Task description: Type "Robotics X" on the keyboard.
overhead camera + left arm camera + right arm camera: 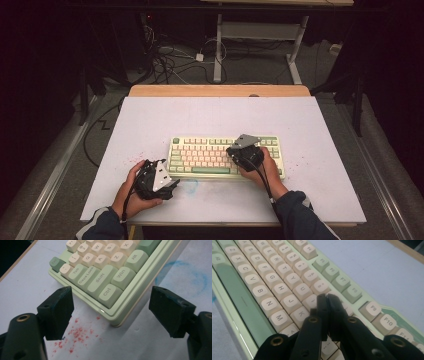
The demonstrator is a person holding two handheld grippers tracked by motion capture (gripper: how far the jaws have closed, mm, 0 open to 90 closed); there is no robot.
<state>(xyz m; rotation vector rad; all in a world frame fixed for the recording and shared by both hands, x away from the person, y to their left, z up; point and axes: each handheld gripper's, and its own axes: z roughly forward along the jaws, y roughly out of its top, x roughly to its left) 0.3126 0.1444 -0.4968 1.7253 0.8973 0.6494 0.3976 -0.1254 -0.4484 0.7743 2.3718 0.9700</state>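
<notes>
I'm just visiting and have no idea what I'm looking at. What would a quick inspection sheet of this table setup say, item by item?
Surface: white board on a wooden table; red specks by the keyboard's near left corner and a faint blue smudge in front of it.
Job's things: green and cream keyboard, lying flat.
Clutter: nothing seen.
Grippers: left gripper open, off the keyboard's Ctrl corner, touching nothing; right gripper shut, fingers pressed together over the keys near K, holding nothing.
Cables: one trails from each gripper along the forearm; more tangled on the floor beyond the table.
Surroundings: dark room, desk frame legs behind.
</notes>
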